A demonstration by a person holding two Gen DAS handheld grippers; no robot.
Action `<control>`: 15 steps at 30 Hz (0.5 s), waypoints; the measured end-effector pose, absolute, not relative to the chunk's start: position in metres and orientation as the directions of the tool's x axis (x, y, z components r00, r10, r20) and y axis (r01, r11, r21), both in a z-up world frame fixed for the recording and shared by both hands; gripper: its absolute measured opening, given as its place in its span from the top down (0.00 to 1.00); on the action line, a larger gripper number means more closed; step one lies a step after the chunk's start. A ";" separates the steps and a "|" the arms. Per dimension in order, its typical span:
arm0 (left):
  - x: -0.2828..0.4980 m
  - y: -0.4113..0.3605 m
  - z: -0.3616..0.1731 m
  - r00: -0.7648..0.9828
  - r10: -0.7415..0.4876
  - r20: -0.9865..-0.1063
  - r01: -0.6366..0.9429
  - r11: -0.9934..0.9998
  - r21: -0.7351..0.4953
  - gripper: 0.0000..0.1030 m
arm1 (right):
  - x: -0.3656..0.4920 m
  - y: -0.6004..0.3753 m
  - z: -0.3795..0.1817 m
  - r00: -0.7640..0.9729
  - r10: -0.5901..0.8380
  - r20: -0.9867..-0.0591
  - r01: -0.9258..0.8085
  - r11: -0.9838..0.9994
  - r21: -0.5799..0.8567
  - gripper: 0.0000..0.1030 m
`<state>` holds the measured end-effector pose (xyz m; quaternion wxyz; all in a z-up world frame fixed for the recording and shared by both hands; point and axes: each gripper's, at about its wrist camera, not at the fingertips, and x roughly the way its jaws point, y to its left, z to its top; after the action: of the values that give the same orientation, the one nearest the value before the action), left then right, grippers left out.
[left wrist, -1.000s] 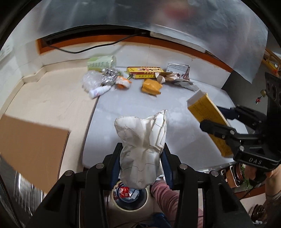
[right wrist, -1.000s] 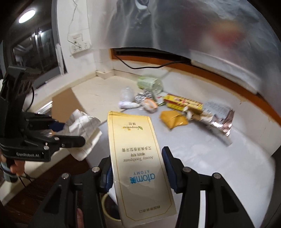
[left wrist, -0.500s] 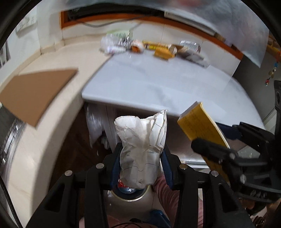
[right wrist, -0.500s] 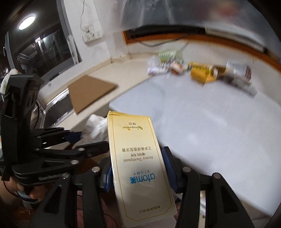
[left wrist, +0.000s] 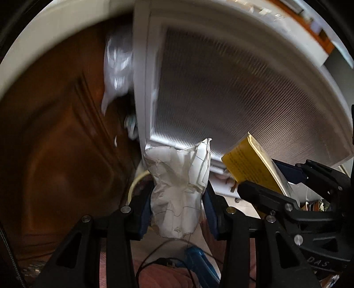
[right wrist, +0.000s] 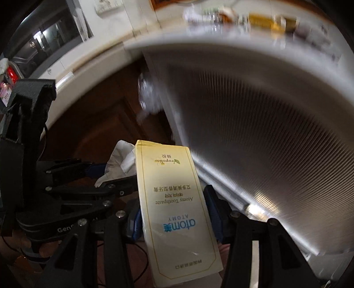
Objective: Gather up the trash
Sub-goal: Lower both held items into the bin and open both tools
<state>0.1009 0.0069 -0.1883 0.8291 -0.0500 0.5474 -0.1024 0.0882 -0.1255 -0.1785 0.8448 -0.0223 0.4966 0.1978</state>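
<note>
Both tongs are loaded: left gripper (left wrist: 177,212) clamped on paper (left wrist: 180,188), right gripper (right wrist: 173,218) on box (right wrist: 174,206). Nothing's binned yet, and litter (right wrist: 254,21) sits far back.

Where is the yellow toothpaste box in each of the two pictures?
Left wrist view: the yellow toothpaste box sits at the right, below the middle, clamped in the right gripper.
Right wrist view: the box fills the bottom middle, its print upside down, between that gripper's own fingers.
Shared landmark: the ribbed white panel stands behind the box in both views, and the crumpled white paper is beside it.
</note>
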 end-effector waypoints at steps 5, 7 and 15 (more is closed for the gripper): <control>0.105 0.013 -0.232 0.327 -0.238 -0.915 0.079 0.971 -0.225 0.60 | 0.106 -0.128 -0.228 0.362 0.300 -0.883 -0.309 0.932 0.190 0.52; 0.108 0.014 -0.247 0.310 -0.241 -0.919 0.071 0.970 -0.231 0.60 | 0.112 -0.130 -0.244 0.343 0.289 -0.894 -0.292 0.937 0.191 0.52; 0.126 0.009 -0.295 0.243 -0.256 -0.936 0.066 0.967 -0.248 0.59 | 0.141 -0.134 -0.307 0.235 0.263 -0.936 -0.228 0.951 0.210 0.52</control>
<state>0.1258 0.0086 -0.2953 0.7845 -0.0785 0.6065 -0.1026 0.1406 -0.1337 -0.3075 0.7857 0.0147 0.5984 0.1560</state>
